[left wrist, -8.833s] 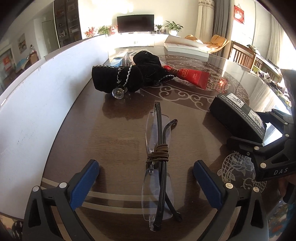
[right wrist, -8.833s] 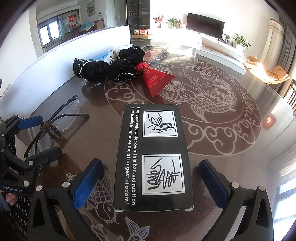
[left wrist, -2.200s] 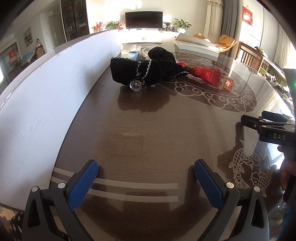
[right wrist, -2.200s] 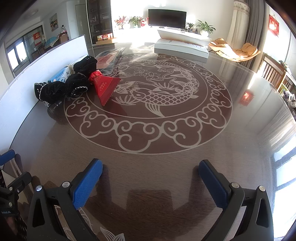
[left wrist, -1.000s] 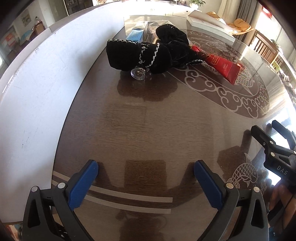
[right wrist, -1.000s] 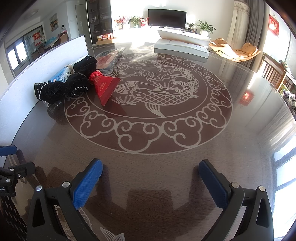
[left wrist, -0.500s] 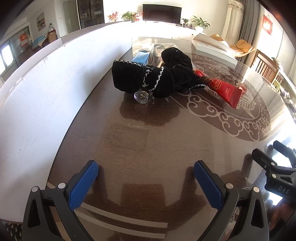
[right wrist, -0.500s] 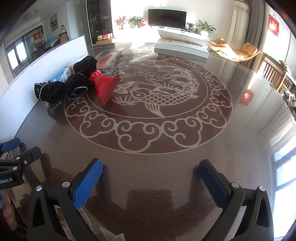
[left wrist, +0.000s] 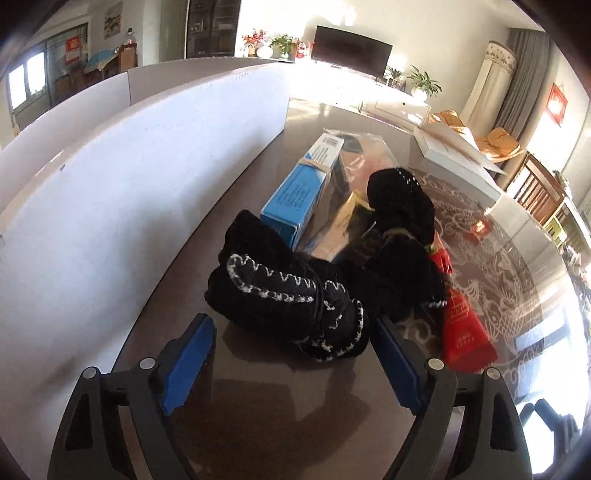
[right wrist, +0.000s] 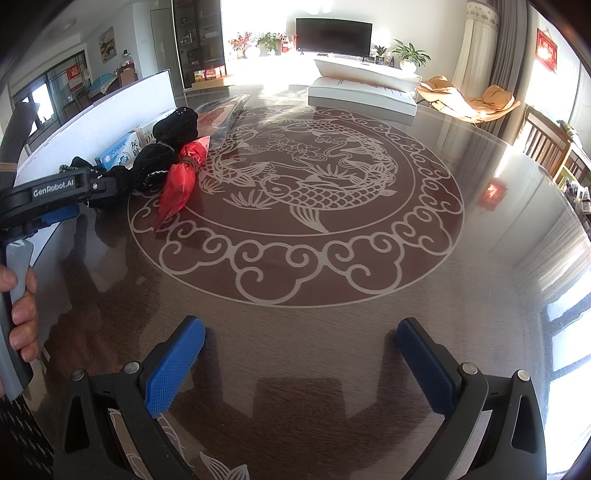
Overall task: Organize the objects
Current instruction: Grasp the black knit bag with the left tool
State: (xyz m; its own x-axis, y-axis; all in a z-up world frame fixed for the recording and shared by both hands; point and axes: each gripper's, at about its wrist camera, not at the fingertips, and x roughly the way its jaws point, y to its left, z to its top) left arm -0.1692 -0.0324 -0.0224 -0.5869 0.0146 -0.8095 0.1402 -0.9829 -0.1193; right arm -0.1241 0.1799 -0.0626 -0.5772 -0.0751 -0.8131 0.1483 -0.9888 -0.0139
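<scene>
Between my left fingers: the left gripper (left wrist: 291, 363) stands spread, its jaws have just been closing a little, and nothing is pinched; the blue pads (left wrist: 186, 363) flank the near end of the black bundle without pressing it.
Target position: the black knitted bundle with white stitching (left wrist: 291, 310) lies on the table straight ahead of my left gripper, just beyond the fingertips.
Long axis: the bundle runs crosswise to my fingers, tilting from upper left to lower right, so I judge the jaws must close across its width.
Nearer hand: the left one; my right gripper (right wrist: 299, 363) hovers spread and empty over bare table, well apart from the pile.
Beyond the bundle: a second black knitted lump (left wrist: 400, 206) and a blue box (left wrist: 301, 192) touch it at the back; a red packet (left wrist: 463, 332) lies just beside it on the right.
Surface: a dark, glossy table (right wrist: 332, 332) with a pale fish-and-cloud pattern, reflective enough that I expect glare.
Left edge: a white partition board (left wrist: 129, 177) runs along the table close to the pile.
Room: a sunlit living room with a television (right wrist: 334, 35), plants and chairs.
</scene>
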